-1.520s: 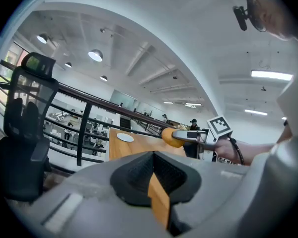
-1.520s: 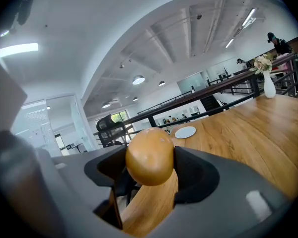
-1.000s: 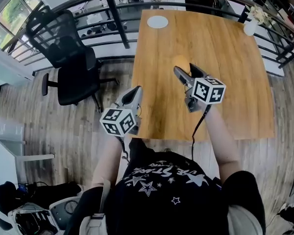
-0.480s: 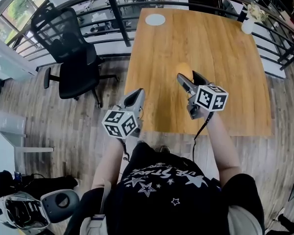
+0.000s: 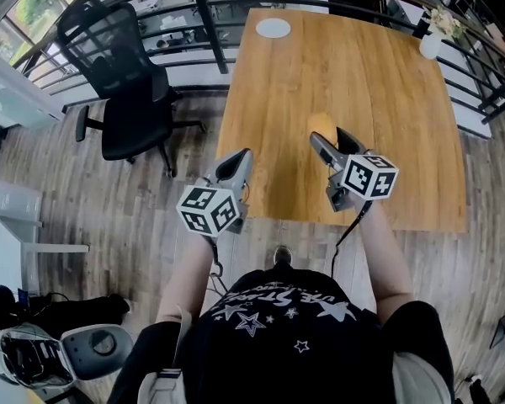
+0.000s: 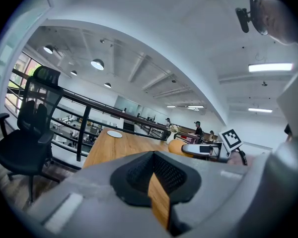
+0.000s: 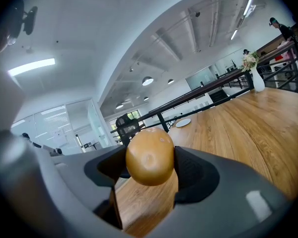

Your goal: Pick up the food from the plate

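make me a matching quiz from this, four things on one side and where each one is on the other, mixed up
1 round brown food
2 white plate
3 vase of flowers
4 office chair

a far left corner of the table
b on the floor, left of the table
c held in the fingers of the right gripper
d far right corner of the table

Pairs: 1-c, 2-a, 3-d, 4-b
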The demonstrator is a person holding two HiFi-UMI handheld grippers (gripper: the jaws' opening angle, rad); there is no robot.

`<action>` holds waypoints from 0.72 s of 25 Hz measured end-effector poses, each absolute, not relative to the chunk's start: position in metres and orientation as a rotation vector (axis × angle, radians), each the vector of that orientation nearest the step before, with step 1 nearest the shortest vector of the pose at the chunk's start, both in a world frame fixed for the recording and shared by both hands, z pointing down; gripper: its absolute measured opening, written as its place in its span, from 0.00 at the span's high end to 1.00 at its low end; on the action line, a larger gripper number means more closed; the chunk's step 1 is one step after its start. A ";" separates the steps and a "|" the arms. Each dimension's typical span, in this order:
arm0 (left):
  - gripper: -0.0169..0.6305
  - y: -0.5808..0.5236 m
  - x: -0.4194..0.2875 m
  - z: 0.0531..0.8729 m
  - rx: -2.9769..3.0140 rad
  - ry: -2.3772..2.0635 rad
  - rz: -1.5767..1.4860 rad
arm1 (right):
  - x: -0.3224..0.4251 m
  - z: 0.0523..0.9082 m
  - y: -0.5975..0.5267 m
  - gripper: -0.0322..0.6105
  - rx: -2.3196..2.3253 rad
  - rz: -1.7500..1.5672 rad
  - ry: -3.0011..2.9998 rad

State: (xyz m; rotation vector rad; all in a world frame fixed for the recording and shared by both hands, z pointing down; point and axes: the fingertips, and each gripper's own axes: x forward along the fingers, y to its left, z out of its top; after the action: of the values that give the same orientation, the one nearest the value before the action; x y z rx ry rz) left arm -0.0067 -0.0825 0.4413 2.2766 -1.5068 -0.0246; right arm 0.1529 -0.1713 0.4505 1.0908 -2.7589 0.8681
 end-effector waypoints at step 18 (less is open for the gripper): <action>0.97 0.042 0.000 0.433 2.273 -1.454 -0.047 | 0.162 0.440 -0.043 0.47 1.133 0.901 -2.729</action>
State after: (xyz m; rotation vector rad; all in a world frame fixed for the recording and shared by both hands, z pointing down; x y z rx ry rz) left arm 0.0001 0.0425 0.4328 2.2729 -1.4543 -0.0468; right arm 0.1616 -0.0432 0.4395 1.1325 -2.7286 0.9009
